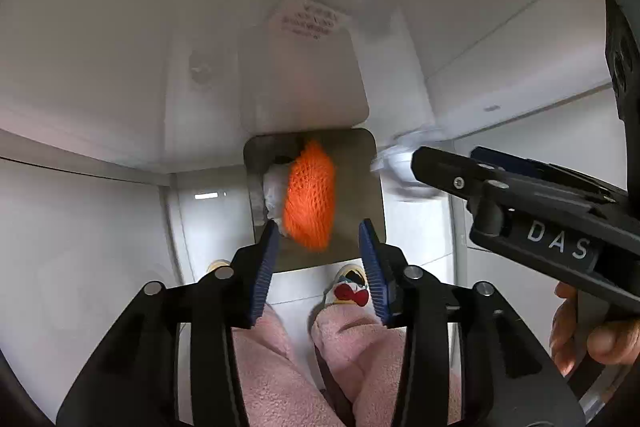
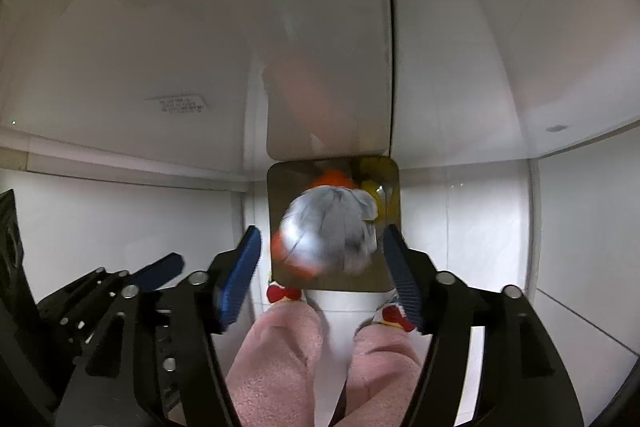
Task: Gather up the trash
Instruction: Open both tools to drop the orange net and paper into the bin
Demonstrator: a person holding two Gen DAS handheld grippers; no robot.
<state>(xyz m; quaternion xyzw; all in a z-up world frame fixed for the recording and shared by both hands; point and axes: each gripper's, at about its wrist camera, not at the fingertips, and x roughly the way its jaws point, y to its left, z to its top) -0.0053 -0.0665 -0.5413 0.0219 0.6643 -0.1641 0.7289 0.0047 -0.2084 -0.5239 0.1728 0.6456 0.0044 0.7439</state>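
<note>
Both grippers hang over the open mouth of a bin [image 1: 352, 163], a dark, square-cornered opening set low against white cabinet panels [image 1: 100, 67], with its lid [image 1: 304, 79] tipped up behind it. The left gripper [image 1: 320, 255] has its blue-padded fingers spread wide with nothing between them; just beyond the tips, an orange mesh net [image 1: 310, 195] sits in the bin's opening, blurred, with a bit of white crumpled stuff [image 1: 274, 191] beside it on the left. The right gripper [image 2: 322, 267] is likewise spread apart and holding nothing; ahead of its fingertips a grey-white crumpled wad [image 2: 328, 231], also blurred, lies over the opening of the bin, with orange showing behind and under it and something yellow [image 2: 378, 187] deeper inside to the right. I cannot tell whether the wad is resting on the trash or in the air. From the left camera the right gripper reaches in from the right side, a hand [image 1: 588, 331] wrapped around its handle. Below both grippers are the person's pink fleecy trouser legs [image 2: 280, 359] and slippers with red bows [image 2: 283, 294] on a white floor.
</note>
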